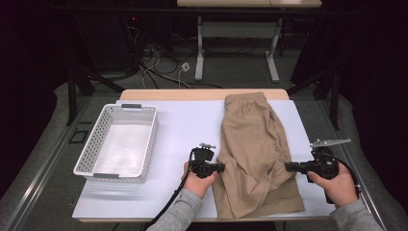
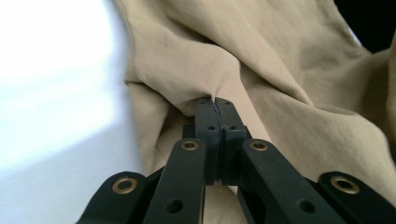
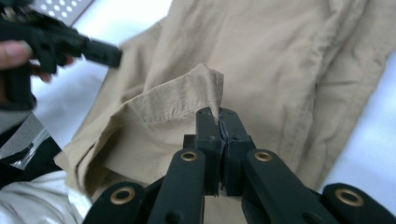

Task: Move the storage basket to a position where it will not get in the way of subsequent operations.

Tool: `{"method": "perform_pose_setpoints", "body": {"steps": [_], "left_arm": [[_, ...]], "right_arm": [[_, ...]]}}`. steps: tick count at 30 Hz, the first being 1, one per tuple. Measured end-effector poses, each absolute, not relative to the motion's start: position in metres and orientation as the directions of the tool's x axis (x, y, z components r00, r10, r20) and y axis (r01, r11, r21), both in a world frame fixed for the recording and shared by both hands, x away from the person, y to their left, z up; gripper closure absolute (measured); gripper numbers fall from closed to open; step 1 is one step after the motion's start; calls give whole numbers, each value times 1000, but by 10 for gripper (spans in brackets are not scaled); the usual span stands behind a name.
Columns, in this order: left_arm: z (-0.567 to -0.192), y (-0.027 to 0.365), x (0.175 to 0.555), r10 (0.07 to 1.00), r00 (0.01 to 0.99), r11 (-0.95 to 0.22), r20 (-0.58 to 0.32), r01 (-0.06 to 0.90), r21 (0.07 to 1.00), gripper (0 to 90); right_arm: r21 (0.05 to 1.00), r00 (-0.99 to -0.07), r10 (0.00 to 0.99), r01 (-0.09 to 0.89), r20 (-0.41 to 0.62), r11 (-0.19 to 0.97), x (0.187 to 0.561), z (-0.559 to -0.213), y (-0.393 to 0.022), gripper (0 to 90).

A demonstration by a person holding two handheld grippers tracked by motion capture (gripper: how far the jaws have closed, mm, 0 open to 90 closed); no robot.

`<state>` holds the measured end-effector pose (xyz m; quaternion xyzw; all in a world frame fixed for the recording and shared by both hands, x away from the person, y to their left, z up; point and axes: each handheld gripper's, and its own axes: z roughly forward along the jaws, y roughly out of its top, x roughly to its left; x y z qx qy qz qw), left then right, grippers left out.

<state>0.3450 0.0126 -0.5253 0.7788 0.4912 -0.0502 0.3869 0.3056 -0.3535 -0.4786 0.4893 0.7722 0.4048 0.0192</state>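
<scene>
At the far left of the desk [image 1: 192,125] we note a white basket [image 1: 118,144], empty and well apart from the work. The left gripper [image 1: 220,167] sits at the left edge of the tan shorts [image 1: 255,149]; in the left gripper view its jaws are pressed together on a pinch of that cloth [image 2: 243,65]. The shorts lie right of centre on the desk, flat in the far part and rumpled in the near part. The right gripper [image 1: 288,166] meets the right edge of the shorts; in the right gripper view its jaws are clamped on a hemmed fold [image 3: 187,100] of the same garment.

We judge the step in hand to be the taking of both side edges, a fold or a lift being the likely purpose. The next move calls for both hands to travel together, keeping the cloth taut, so that neither pinch slips.

The long axis of the shorts runs near to far. The waistband [image 1: 246,97] points to the far edge of the desk, and the leg openings [image 1: 262,204] lie toward the person.
</scene>
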Motion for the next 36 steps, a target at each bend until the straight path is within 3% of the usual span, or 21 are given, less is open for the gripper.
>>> {"method": "perform_pose_setpoints", "body": {"steps": [10,16,20,23,26,36], "left_arm": [[-524,34,343,728,501,-204,-468,810,550,900],[-522,34,337,724,512,-207,-462,800,563,879],[-521,35,337,735,508,-198,-449,795,574,785],[-521,36,337,741,487,-162,-461,797,582,632],[-523,35,336,736,487,-162,-470,801,576,561],[-532,36,341,752,470,-144,-463,802,580,427]], "right_arm": [[648,-514,769,741,380,175,283,-481,-369,882],[658,-508,771,736,384,158,267,-479,-377,802],[673,-502,770,728,393,131,265,-477,-381,725],[673,-490,776,730,396,118,269,-477,-381,698],[667,-474,790,737,389,114,277,-481,-378,672],[668,-421,847,736,325,110,313,-499,-361,585]]}}
